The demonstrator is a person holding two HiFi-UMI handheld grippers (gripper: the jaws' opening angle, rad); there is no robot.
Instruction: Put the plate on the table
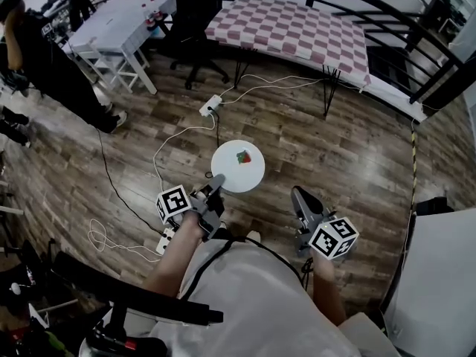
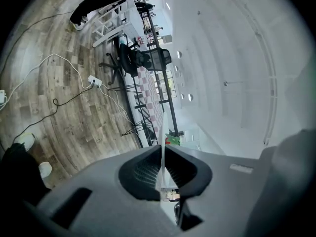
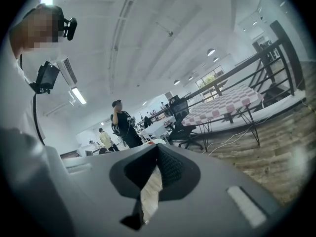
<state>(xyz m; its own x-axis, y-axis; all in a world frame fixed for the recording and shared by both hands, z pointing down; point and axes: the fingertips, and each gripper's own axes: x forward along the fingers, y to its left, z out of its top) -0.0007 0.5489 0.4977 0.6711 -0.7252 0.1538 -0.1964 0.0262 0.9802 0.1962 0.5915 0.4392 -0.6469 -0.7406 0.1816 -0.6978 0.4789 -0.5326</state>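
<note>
The white plate (image 1: 233,175) is clamped by its near rim between the jaws of the left gripper (image 1: 217,178) and extends forward from them, above the wooden floor (image 1: 357,155). In the left gripper view the rim stands edge-on between the two pads. A small red and green object (image 1: 244,157) lies on the plate ahead of the jaws. The right gripper (image 1: 296,192) is beside the plate, apart from it, jaws together and empty. The checked table (image 1: 297,28) stands well ahead of both jaws.
</note>
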